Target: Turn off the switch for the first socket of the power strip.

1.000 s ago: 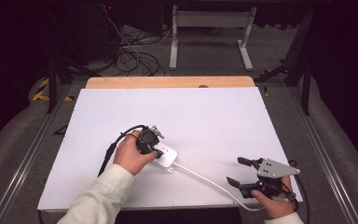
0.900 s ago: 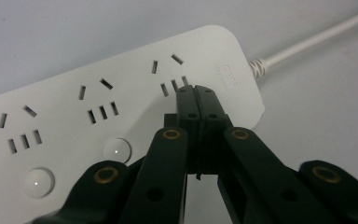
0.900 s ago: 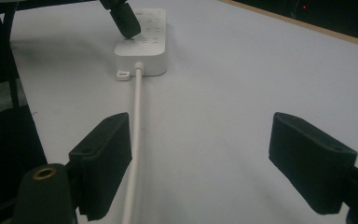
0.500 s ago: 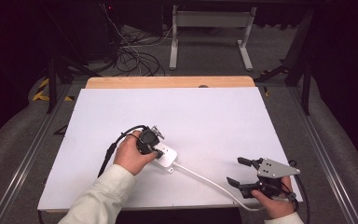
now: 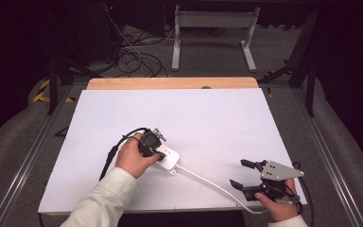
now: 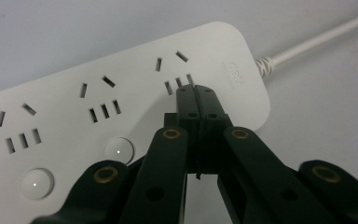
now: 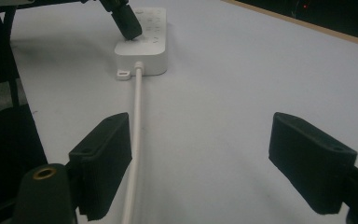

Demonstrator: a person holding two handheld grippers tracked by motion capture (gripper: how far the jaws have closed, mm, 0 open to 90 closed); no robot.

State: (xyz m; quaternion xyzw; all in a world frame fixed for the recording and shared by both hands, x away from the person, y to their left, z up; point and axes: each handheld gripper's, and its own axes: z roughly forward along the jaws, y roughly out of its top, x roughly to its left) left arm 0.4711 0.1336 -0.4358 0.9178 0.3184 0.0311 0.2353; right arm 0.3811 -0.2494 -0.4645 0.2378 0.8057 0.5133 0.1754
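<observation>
A white desk (image 5: 217, 113) stood in a dim room, lit brightly on its top while the surroundings faded into darkness. Along the desk's far edge ran a strip of bare wood (image 5: 170, 83). Beyond that edge a grey carpeted floor (image 5: 208, 56) carried a tangle of black cables (image 5: 137, 59) to the left and a pale metal frame (image 5: 212, 33) on two feet. Metal rails (image 5: 26, 165) flanked the desk on both sides, and yellow-black hazard tape (image 5: 41, 91) lay near its far-left corner.

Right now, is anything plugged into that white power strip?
No. In the left gripper view every socket on the power strip shows bare slots. The shut fingers of the left gripper rest at the end socket.
</observation>
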